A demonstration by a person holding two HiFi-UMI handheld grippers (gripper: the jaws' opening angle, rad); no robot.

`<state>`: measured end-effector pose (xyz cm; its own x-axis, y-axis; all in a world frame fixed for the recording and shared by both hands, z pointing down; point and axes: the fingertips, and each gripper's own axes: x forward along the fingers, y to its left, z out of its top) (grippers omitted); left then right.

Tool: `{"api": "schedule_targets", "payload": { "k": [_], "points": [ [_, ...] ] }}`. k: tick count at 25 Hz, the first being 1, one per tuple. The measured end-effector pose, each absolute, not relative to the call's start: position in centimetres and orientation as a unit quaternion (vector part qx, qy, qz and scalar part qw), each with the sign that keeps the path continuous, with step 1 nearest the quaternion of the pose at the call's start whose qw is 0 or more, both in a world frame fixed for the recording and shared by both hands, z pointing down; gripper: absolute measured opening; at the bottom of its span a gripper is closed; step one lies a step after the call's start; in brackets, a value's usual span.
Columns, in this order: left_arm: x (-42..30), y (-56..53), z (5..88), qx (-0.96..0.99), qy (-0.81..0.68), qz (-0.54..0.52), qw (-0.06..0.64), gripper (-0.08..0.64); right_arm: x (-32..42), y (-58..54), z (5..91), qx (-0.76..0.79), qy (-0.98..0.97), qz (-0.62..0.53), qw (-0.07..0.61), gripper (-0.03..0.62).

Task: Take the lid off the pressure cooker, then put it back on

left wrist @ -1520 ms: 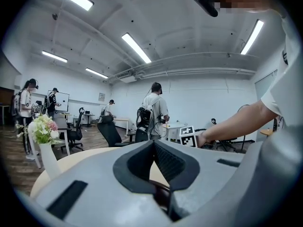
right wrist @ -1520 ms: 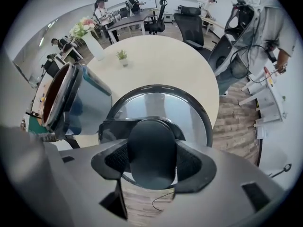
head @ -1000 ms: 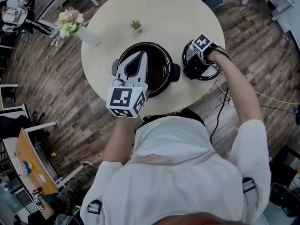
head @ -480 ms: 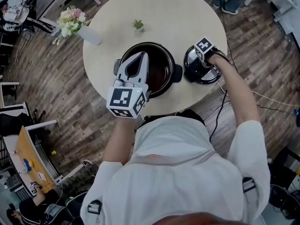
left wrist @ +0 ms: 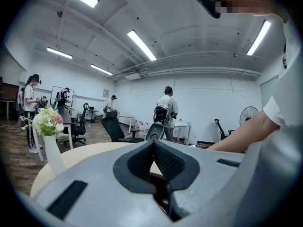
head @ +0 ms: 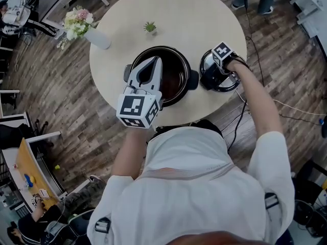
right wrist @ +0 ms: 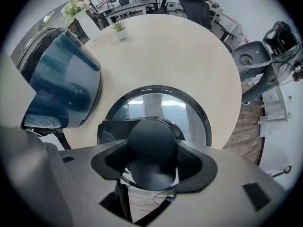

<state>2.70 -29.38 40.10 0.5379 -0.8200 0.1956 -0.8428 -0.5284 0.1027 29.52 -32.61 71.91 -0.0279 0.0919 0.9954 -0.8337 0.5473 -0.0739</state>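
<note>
Between the fingers [right wrist: 191,162] of my right gripper [right wrist: 151,146] sits the black knob [right wrist: 152,131] of the glass lid [right wrist: 189,109]. The pads close on the knob from both sides, and the gripper points straight down. The lid lies level at the right edge of the round table [head: 168,9], just beside the open pressure cooker pot [head: 173,80]. I cannot tell whether it rests on the tabletop or hangs barely above it. My left gripper [left wrist: 154,143] has its fingers pressed together with nothing between them, and it is held nearly level over the pot's near rim. Farther out, a vase of flowers [head: 82,27] and a small potted plant [head: 149,27] stand on the table's far side.
</note>
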Motion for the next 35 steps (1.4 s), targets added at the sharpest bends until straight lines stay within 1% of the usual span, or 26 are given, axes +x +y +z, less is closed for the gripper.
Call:
{"api": "schedule_targets", "payload": {
  "k": [5,7,10,12,16,21,25,28,29,30,32,35],
  "points": [
    [2.8,-29.2,39.9,0.874,-0.473,0.062,0.092,0.005,29.6,-32.6,71.8,0.305,-0.619,0.364,0.625,0.288],
    [2.8,-29.1,39.8,0.875,-0.471,0.062,0.091,0.005,29.7,-32.5,71.7,0.308,-0.623,0.366,0.619,0.304],
    [2.8,-28.9,39.7,0.876,-0.471,0.061,0.089,0.005,29.8,-32.9,70.6,0.319,-0.642,0.368,0.593,0.314],
    [2.6,-28.8,39.5,0.876,-0.47,0.058,0.089,0.005,29.3,-33.6,68.6,0.334,-0.668,0.363,0.558,0.314],
    [2.2,-28.5,39.2,0.878,-0.467,0.053,0.087,0.005,28.5,-35.0,62.3,0.397,-0.73,0.324,0.452,0.314],
    [1.5,-28.3,38.6,0.881,-0.464,0.046,0.084,0.005,28.1,-34.8,52.4,0.502,-0.781,0.245,0.281,0.314],
    [0.7,-28.3,37.8,0.883,-0.46,0.043,0.077,0.005,26.9,-31.9,42.6,0.554,-0.81,0.15,0.122,0.313],
    [-0.1,-28.3,36.9,0.884,-0.461,0.038,0.067,0.005,26.1,-29.1,36.2,0.582,-0.809,0.071,0.05,0.31],
    [-0.5,-28.2,36.6,0.884,-0.462,0.036,0.064,0.005,26.0,-28.1,34.6,0.591,-0.804,0.051,0.033,0.301],
    [-0.8,-28.1,36.3,0.884,-0.462,0.034,0.062,0.005,25.9,-27.1,33.2,0.601,-0.798,0.034,0.016,0.275],
    [-1.5,-27.8,35.8,0.884,-0.462,0.031,0.059,0.005,25.8,-25.1,31.0,0.619,-0.785,0.005,-0.012,0.201],
    [-2.4,-27.3,35.5,0.885,-0.462,0.027,0.058,0.005,25.3,-22.7,28.8,0.637,-0.769,-0.028,-0.034,0.078]
  ]
}}
